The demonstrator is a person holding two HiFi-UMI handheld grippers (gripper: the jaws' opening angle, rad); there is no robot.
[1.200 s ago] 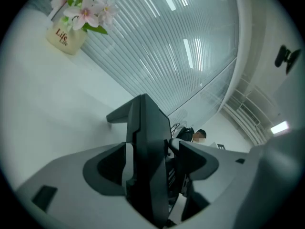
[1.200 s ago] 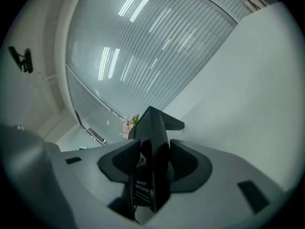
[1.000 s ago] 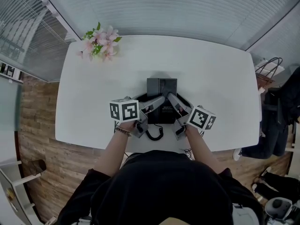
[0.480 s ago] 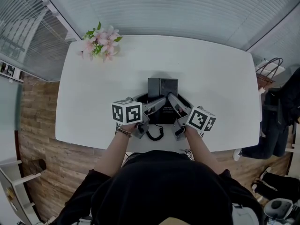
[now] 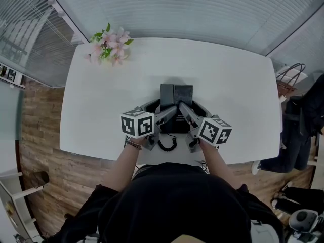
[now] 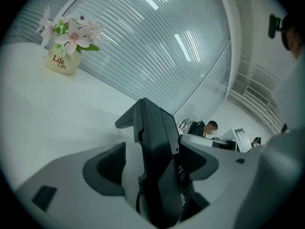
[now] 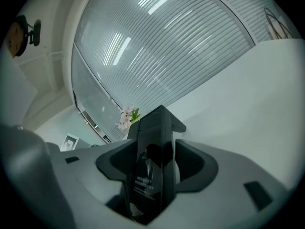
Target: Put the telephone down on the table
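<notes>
As the black desk telephone [image 5: 175, 94] appears to rest on the white table [image 5: 233, 75], only withdrawal remains: the jaws of the right gripper [image 5: 186, 110] have just been opening around its edge, and the left gripper [image 5: 169, 112] straddles it loosely.

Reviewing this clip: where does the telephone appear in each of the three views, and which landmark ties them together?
Head view: telephone near picture centre, on the table's near half.
Left gripper view: low centre, close up, a dark upright slab.
Right gripper view: low centre again, close up.
Shared landmark: pink flowers, upper left in the head view, top left in the left gripper view, small and left of centre in the right gripper view.
</notes>
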